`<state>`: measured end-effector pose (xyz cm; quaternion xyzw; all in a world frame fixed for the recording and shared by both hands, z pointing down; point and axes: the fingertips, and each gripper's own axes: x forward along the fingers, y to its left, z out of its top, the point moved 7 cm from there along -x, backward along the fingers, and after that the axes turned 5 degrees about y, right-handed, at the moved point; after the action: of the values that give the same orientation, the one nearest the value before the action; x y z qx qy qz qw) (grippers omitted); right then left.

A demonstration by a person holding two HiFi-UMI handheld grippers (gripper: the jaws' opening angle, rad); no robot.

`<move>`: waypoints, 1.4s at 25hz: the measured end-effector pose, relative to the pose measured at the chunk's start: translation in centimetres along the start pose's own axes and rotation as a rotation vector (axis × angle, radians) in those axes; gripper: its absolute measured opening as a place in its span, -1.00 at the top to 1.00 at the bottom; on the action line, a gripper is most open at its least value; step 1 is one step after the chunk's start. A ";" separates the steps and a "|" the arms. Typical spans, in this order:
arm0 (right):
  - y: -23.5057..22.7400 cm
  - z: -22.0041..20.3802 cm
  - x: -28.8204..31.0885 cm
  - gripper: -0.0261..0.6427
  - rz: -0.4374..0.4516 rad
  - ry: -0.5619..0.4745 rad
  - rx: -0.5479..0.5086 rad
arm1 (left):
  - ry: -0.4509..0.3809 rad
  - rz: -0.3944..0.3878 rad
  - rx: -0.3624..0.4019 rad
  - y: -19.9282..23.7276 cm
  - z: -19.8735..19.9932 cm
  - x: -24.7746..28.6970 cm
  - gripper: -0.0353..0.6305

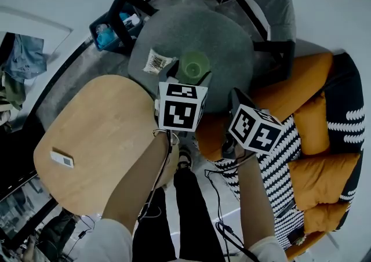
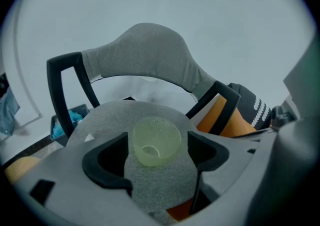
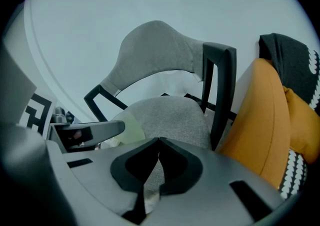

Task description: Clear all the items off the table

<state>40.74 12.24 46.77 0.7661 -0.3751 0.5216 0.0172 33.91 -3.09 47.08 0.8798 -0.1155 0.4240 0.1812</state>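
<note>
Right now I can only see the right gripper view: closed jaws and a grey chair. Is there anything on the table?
Observer: Yes. A small white item lies on the round wooden table, over on your left.
Operator: What's my other gripper doing?
Observer: The left gripper has its jaws apart, one on each side of a pale green cup.
Operator: Is the cup up in the air?
Observer: No, it looks set down on the grey chair seat, next to a small printed packet.
</note>
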 end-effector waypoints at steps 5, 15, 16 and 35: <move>0.7 0.1 0.2 0.85 0.002 0.000 0.005 | -0.049 -0.040 -0.103 0.9 -1.2 -2.1 -0.20; 5.9 -1.7 0.1 0.85 0.047 0.011 -0.063 | -0.071 -0.016 -0.240 5.2 -5.9 -7.2 -0.19; 6.6 -2.2 0.1 0.85 0.054 0.018 -0.075 | -0.077 -0.010 -0.250 5.6 -6.5 -8.0 -0.14; 24.2 -15.8 -1.2 0.85 0.176 0.155 -0.333 | -0.120 0.257 -0.514 16.2 -24.4 -25.3 0.87</move>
<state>13.76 2.12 44.12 0.6745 -0.5192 0.5093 0.1268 -4.61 -6.34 44.74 0.8067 -0.3399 0.3477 0.3359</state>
